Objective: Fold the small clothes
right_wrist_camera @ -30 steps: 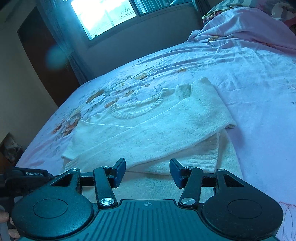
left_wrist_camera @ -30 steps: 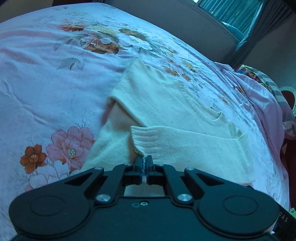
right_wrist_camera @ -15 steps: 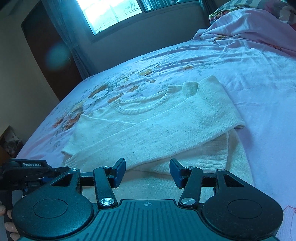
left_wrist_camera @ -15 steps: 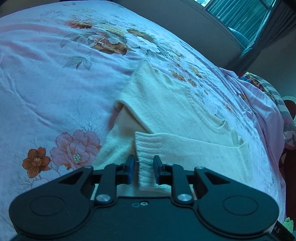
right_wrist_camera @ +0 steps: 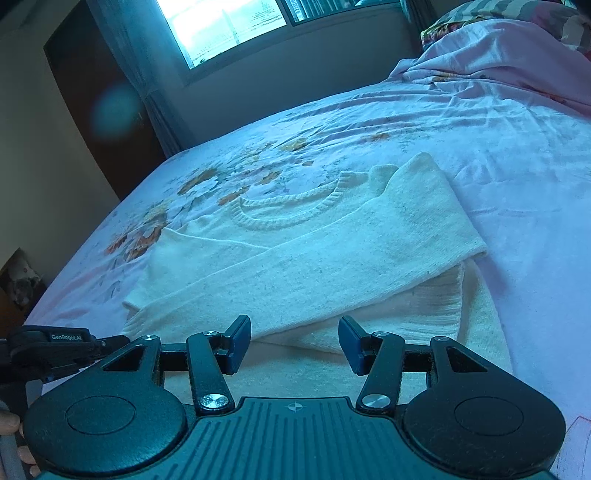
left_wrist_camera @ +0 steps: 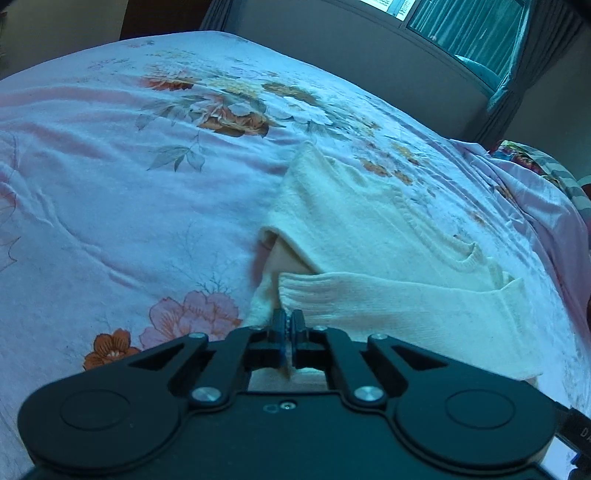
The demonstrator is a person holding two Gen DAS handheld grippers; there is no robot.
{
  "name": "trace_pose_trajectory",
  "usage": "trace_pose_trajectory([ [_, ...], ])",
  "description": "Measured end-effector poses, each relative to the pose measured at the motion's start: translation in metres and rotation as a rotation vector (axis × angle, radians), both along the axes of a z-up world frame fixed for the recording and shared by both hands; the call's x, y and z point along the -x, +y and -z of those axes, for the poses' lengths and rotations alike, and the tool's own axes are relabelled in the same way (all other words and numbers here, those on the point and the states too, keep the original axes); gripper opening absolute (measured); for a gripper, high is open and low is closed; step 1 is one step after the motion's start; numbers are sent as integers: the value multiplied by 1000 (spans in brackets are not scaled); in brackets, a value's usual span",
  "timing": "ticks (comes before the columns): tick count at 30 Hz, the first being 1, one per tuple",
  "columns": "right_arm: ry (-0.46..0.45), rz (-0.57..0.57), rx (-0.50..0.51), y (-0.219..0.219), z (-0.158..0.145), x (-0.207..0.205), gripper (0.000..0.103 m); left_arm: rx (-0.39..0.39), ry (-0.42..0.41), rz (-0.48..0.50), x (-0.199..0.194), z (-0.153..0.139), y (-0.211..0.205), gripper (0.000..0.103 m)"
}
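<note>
Cream knit sweater (left_wrist_camera: 373,236) lies on the bed, on a pink floral bedsheet (left_wrist_camera: 122,206), partly folded: both sleeves brought across the body, ribbed neckline (right_wrist_camera: 288,210) facing up toward the window side. Left gripper (left_wrist_camera: 287,325) sits low at the near edge of the sweater w/ jaws together, closed further in the last half sec after a brief opening; a thin bit of cream knit shows pinched betw. them, right by the ribbed cuff (left_wrist_camera: 299,291) of the crossed sleeve. Exactly which layer is caught can't be told from the left wrist view. Right gripper (right_wrist_camera: 293,343) hangs over the sweater's near hem w/ jaws apart, blue pads on either side, nothing betw. them but the fabric lying below; pads not pressing on it. In the right wrist view the left gripper's black body shows at the lower left edge, beside the sweater's left side, w/ a bit of the person's fingers (right_wrist_camera: 9,424) at the frame edge. Bright window (right_wrist_camera: 221,26) and dark curtain (right_wrist_camera: 147,85) beyond the bed; bunched pink bedding (right_wrist_camera: 509,55) at far right.
</note>
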State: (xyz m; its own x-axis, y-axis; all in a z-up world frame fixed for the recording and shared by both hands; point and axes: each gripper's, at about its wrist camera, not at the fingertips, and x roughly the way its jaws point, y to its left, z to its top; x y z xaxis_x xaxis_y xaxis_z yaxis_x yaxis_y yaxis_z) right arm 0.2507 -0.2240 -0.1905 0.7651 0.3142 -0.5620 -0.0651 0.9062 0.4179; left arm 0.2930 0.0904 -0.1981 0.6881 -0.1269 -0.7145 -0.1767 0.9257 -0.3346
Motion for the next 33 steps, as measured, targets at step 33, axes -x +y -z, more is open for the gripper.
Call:
trace_pose_trajectory([
  [33, 131, 94, 365, -27, 23, -108, 52, -176, 21, 159, -11, -1, -40, 14],
])
